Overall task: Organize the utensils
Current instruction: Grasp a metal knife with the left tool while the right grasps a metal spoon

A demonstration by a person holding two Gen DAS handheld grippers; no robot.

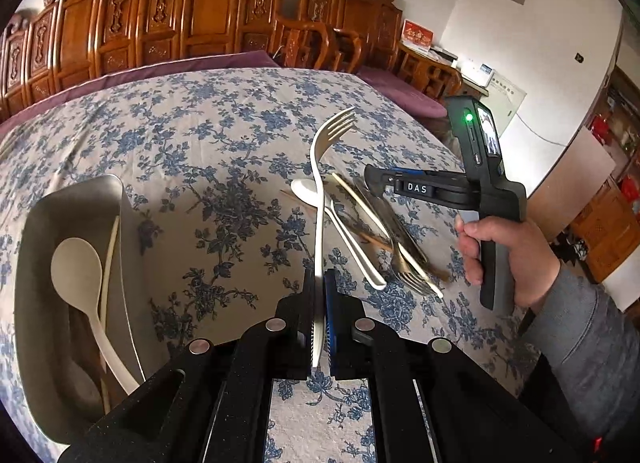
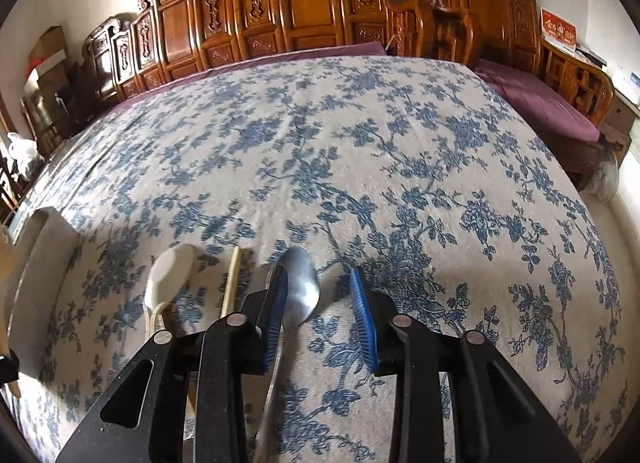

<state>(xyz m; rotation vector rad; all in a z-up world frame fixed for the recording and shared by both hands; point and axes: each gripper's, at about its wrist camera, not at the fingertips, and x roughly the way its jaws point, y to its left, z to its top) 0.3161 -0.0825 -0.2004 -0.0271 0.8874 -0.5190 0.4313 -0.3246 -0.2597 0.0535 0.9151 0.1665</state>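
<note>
My left gripper (image 1: 319, 327) is clamped on the handle of a white fork (image 1: 320, 199); the tines point up and away, clear of the surface (image 1: 224, 135). The lower end of the handle is hidden between the pads. My right gripper (image 2: 320, 319) stands partly apart, with nothing pinched. A metal spoon (image 2: 300, 287) lies between its fingers, close against the left pad; the spoon's handle runs beneath the gripper body and is cut off from view.

In the left wrist view, the remaining utensils (image 1: 372, 231) form a crossed pile just beyond the fork. Individual pieces overlap, so I cannot count them reliably. The right gripper body covers the far end of the pile. A grey tray (image 1: 44, 263) sits at left, containing a white spoon (image 1: 76, 267) and a pale chopstick (image 1: 107, 263); its near end is blocked by my gripper.

The surface carries a blue floral cloth. Carved wooden chairs (image 2: 304, 3) line the far wall.
</note>
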